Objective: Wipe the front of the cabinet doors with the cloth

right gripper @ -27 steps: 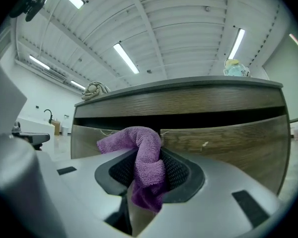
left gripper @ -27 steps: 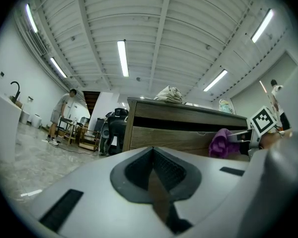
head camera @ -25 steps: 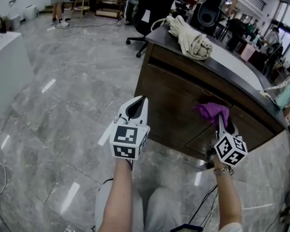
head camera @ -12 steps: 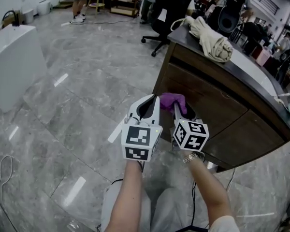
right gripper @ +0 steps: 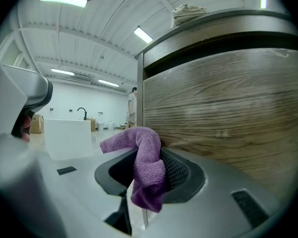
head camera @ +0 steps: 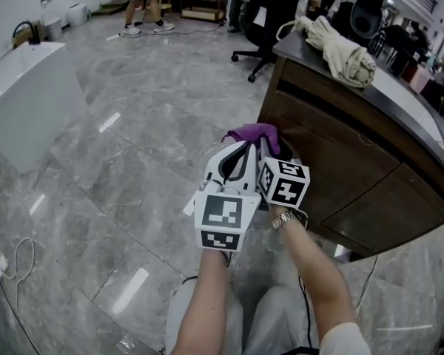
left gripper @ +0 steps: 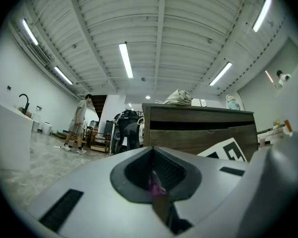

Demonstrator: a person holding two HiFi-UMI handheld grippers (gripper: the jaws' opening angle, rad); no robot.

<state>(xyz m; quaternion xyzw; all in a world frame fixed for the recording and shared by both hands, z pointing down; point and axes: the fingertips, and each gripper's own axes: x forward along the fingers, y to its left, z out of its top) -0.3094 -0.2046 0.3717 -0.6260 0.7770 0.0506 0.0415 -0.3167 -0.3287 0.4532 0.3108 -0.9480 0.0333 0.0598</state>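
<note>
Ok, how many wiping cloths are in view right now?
1: the purple cloth, clamped in the right gripper at the front of the cabinet. The beige bundle on top may be fabric too; I cannot tell.

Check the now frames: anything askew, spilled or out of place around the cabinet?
Nothing is damaged or spilled. Two minor oddities: the purple cloth is clamped in the right gripper as a twisted wad, not spread flat, at the corner of the cabinet front. A crumpled beige bundle lies on the cabinet's top.
</note>
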